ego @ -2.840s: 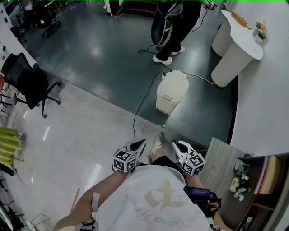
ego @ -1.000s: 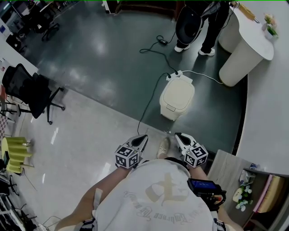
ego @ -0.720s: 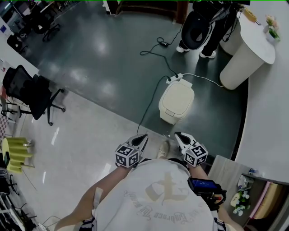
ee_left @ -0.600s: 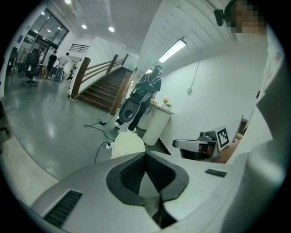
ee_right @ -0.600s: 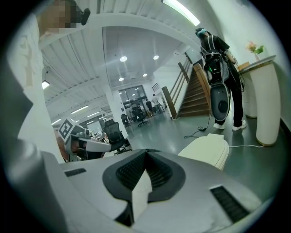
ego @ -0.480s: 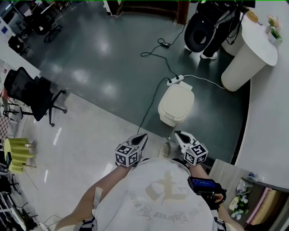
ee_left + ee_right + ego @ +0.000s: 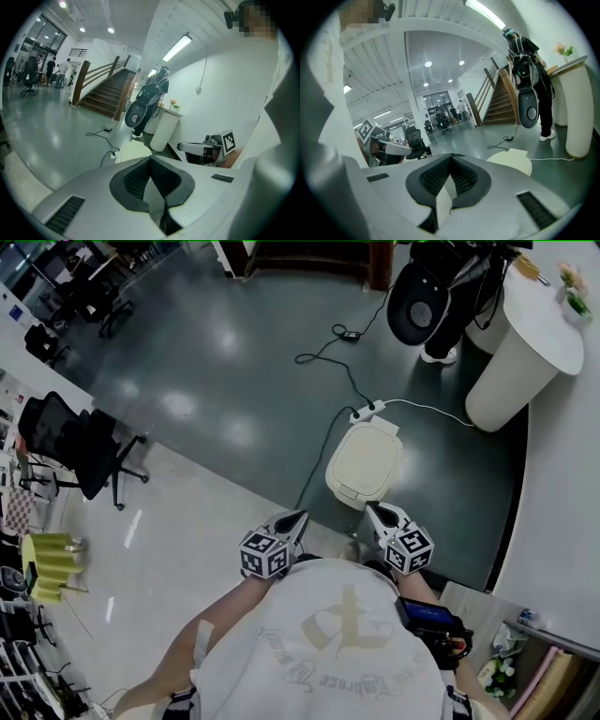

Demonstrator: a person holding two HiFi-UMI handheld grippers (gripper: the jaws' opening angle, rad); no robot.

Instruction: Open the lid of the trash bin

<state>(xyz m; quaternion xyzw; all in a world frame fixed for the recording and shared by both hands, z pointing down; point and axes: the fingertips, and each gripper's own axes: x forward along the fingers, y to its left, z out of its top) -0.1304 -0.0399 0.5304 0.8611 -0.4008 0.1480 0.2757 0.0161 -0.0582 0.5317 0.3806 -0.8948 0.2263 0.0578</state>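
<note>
Trash bin (image 7: 366, 463): cream, rounded, standing on the dark floor (image 7: 216, 362) just past the edge of the light tiled strip, straight ahead of both grippers and apart from them. Lid is down and flush, so the contents can't be seen. A white power strip (image 7: 367, 412) lies right behind the bin, with its cable (image 7: 314, 460) running past the bin's left side. Left gripper (image 7: 298, 518): fingers pressed together, nothing between them, touching nothing, held low in front of the person's torso and pointing at the bin. Right gripper (image 7: 373, 509): same, fingers closed with no gap, empty, tip near the bin's front edge in the head view but not in contact. Each gripper view shows the bin's lid just beyond its own closed tips, plus the other gripper off to the side. Around it: a black office chair (image 7: 80, 442) far left, a white rounded counter (image 7: 530, 338) to the upper right, and a second person (image 7: 441, 282) with a dark bag standing next to it.
</note>
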